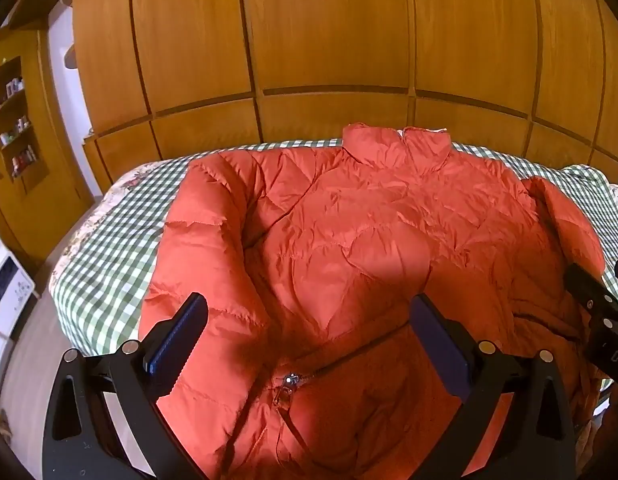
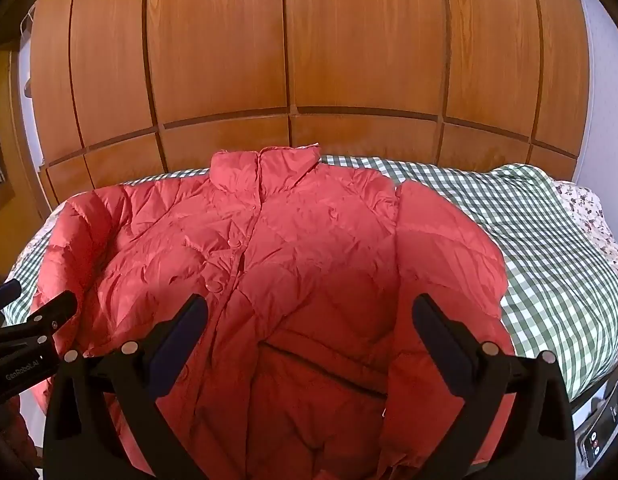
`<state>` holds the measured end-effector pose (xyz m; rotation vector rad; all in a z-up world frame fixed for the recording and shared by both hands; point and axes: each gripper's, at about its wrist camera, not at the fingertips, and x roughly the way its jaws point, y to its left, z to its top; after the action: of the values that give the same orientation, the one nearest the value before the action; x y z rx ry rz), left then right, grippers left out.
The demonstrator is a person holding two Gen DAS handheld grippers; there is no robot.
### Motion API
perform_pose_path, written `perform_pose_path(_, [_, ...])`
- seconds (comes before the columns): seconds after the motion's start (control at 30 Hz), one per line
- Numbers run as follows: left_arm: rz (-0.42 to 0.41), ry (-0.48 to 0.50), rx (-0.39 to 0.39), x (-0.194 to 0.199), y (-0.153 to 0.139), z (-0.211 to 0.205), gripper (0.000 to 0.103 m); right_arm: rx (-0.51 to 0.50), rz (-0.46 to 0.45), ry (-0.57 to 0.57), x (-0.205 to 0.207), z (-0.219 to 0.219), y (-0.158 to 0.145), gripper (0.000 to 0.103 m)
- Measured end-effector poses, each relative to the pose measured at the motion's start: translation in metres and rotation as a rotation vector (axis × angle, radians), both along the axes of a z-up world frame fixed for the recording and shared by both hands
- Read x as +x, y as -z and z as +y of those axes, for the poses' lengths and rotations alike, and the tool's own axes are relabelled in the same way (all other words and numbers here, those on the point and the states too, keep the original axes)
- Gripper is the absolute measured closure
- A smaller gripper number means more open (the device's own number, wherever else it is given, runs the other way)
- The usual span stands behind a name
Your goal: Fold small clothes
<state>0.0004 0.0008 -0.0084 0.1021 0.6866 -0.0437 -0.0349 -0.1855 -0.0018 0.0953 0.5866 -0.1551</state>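
A puffy orange-red jacket is laid flat on a bed, front side up. The bed is covered with a green and white checked sheet, and a flowery cover is seen at its edges. The collar of the jacket is pointed toward the far side, near a big wooden wardrobe. Both sleeves are spread out to the sides, one sleeve on the left and the other sleeve on the right. Round snap buttons are seen down the middle of the jacket in the right wrist view. A small metal zipper pull is seen on a pocket near the bottom of the left wrist view.

The left claw is held over the lower left part of the jacket. Its two fingers are spread wide apart, and nothing is held between them. The right claw is held over the lower right part of the jacket. Its fingers are spread wide too, and nothing is gripped. Whether the fingers are touching the cloth cannot be told.

Shelves with small bottles are seen far off at the left. A phone is seen at the bottom right corner of the right wrist view, beside the bed.
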Motion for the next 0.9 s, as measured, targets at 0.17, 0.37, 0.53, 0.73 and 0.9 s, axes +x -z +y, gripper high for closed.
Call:
perform_pose_path(0.17, [0.010, -0.004, -0.001, 0.0005, 0.0015, 0.0013, 0.003, 0.002, 0.002, -0.002, -0.0004, -0.0011, -0.0001, 0.002])
perform_pose_path(0.37, [0.019, -0.006, -0.004, 0.0015, 0.0007, 0.0032, 0.003, -0.001, 0.005, -0.001, 0.0010, -0.0010, -0.0009, 0.002])
perform_pose_path(0.53, [0.026, -0.006, -0.005, 0.0016, 0.0014, 0.0043, 0.003, -0.001, -0.003, 0.000, -0.0005, -0.0014, -0.0012, 0.002])
perform_pose_path(0.73, [0.035, -0.010, -0.004, 0.0034, 0.0023, 0.0055, 0.003, -0.002, 0.000, -0.004, 0.0000, -0.0011, -0.0011, 0.002])
perform_pose_path(0.9, [0.053, -0.021, -0.008, 0.0069, 0.0041, 0.0080, 0.003, -0.006, 0.006, -0.005, 0.0006, -0.0004, -0.0013, 0.002])
